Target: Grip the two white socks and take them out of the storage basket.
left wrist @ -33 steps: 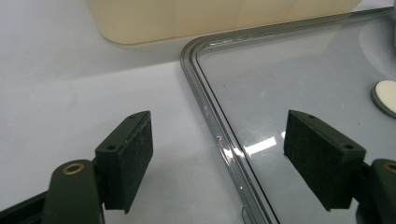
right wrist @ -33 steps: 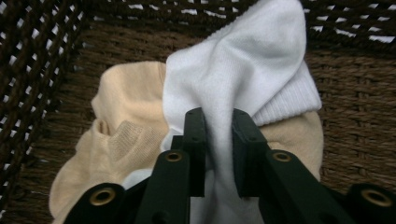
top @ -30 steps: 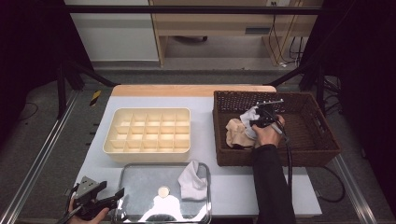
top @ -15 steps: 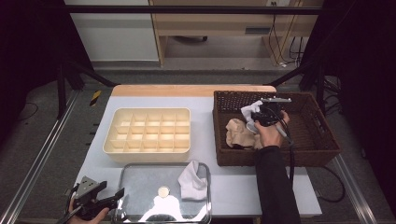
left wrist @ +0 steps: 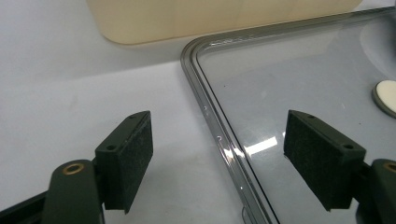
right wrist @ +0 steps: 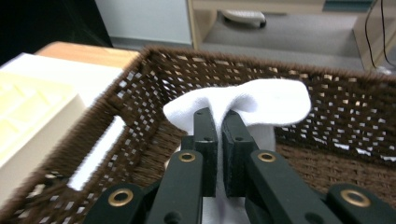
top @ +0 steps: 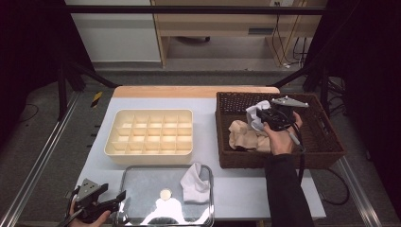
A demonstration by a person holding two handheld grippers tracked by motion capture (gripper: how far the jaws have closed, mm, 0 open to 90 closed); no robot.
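My right gripper [top: 268, 117] hangs over the brown wicker basket [top: 279, 161], shut on a white sock [top: 255, 112] that droops from its pads. In the right gripper view the jaws [right wrist: 219, 122] pinch a fold of the white sock [right wrist: 271, 100] above the basket's far wall [right wrist: 140, 84]. Beige socks [top: 246, 138] lie in the basket below. My left gripper [top: 116, 202] rests at the table's front left, open, its pads [left wrist: 126, 163] astride the corner rim of a clear tray [left wrist: 205, 102] without touching it.
A cream divided box [top: 151, 135] stands at the middle of the table. The clear tray [top: 142, 187] in front of it holds another white sock [top: 195, 182] and a small round disc [top: 165, 194]. Metal rails run along both table sides.
My right gripper has risen a little above the beige socks with the white sock in it. The left gripper has stayed where it was.
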